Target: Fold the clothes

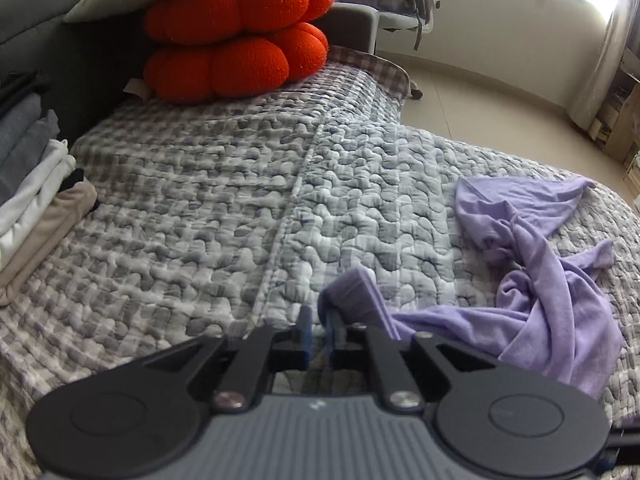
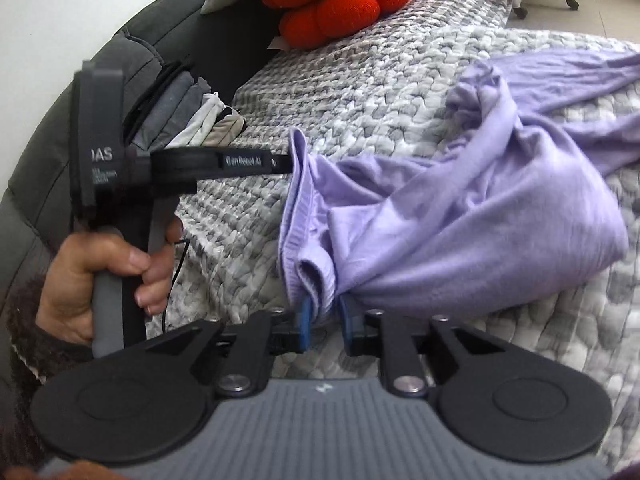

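Note:
A lilac long-sleeved garment (image 1: 540,280) lies crumpled on the grey quilted cover (image 1: 200,200), toward the right. My left gripper (image 1: 320,320) has its blue pads a narrow gap apart. The garment's ribbed hem (image 1: 352,288) rests over the tip of the right-hand finger, and no cloth is clamped. In the right wrist view the garment (image 2: 480,200) fills the middle. My right gripper (image 2: 324,316) stands open with a fold of the hem (image 2: 316,276) loose between its pads. The left gripper (image 2: 290,164) shows side-on there, its tip at the hem's upper corner, held by a hand (image 2: 108,272).
A stack of folded clothes (image 1: 32,200) sits at the left edge against a dark padded back (image 2: 60,120). Two orange pumpkin cushions (image 1: 240,32) and a pillow are piled at the far end. An office chair (image 1: 400,0) stands on the floor beyond the cover's edge.

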`<control>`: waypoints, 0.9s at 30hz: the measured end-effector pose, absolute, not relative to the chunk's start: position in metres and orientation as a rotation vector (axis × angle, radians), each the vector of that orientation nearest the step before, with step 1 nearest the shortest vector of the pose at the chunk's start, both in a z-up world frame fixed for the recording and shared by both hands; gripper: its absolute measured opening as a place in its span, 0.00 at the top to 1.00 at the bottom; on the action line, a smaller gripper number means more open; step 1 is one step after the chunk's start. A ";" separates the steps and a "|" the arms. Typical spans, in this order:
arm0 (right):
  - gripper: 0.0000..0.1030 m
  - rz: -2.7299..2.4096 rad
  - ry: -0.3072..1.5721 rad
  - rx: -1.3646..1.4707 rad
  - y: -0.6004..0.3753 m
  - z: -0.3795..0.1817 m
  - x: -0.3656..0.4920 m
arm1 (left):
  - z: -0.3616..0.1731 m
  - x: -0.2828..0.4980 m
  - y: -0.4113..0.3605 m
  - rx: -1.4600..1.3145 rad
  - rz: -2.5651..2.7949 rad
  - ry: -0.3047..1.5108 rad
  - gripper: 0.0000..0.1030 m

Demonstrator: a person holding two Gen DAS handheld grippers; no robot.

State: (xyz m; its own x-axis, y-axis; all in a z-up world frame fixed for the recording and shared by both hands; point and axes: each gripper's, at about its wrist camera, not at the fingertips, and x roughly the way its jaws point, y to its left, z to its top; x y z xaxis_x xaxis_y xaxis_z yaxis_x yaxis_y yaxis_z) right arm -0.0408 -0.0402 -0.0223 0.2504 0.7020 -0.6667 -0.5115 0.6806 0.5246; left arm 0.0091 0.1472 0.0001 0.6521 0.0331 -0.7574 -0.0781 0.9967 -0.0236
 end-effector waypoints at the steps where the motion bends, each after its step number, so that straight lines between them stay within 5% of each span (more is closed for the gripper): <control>1: 0.50 0.840 1.015 0.207 -0.041 -0.019 -0.040 | 0.001 0.009 0.148 -0.062 0.062 0.858 0.72; 2: 0.47 0.846 1.001 0.196 -0.041 -0.016 -0.041 | 0.001 0.009 0.150 -0.077 0.062 0.856 0.62; 11: 0.47 0.809 0.913 0.265 -0.057 0.001 -0.023 | -0.001 0.010 0.184 -0.409 -0.043 0.880 0.44; 27: 0.47 0.424 0.731 0.117 -0.048 -0.020 0.040 | -0.015 0.019 0.165 -0.402 -0.095 0.958 0.46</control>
